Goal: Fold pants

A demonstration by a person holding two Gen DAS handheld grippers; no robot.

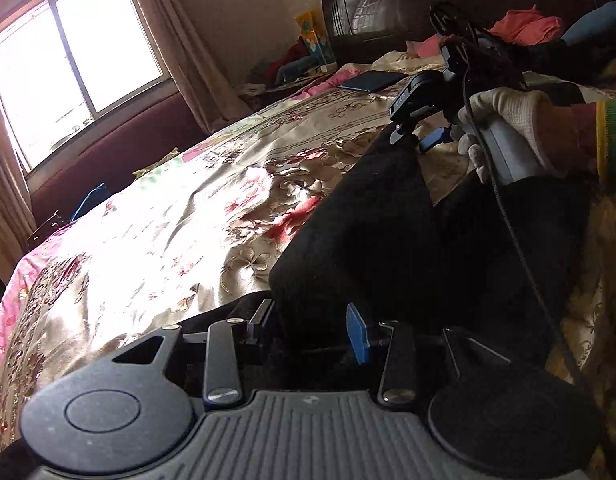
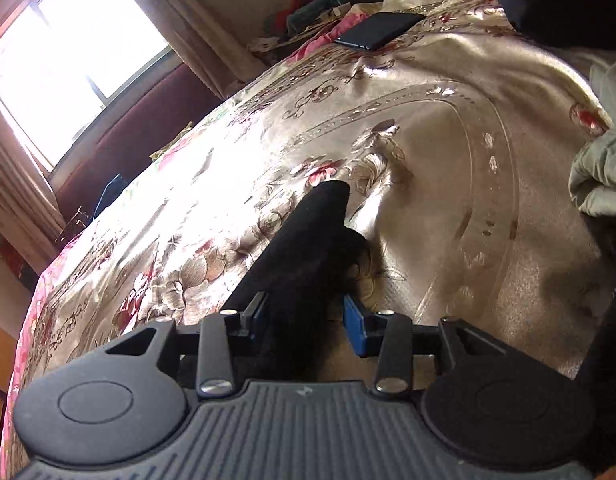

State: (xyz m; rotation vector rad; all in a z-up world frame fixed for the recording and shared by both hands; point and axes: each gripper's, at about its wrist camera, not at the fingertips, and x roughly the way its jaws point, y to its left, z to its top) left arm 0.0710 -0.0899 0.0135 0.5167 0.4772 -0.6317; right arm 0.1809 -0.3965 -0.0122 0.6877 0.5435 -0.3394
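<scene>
1. Your gloved right hand [image 1: 520, 132] grips its hand-held gripper [image 1: 418, 140], tilted down toward the bed [image 1: 168, 208].
2. The left wrist view alone shows that hand; the right wrist view alone shows the grey cloth [image 2: 604, 176].
3. Left hand-held gripper [image 1: 308, 330]: fingers apart, black pants [image 1: 388, 240] lying between them.
4. Right hand-held gripper [image 2: 304, 322]: fingers apart, a pants fold between them, right pad clear of it.

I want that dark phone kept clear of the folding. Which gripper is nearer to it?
Right. In the left wrist view the right gripper sits farther up the bed, just short of the phone. The left gripper is back at the near end of the black pants.
</scene>
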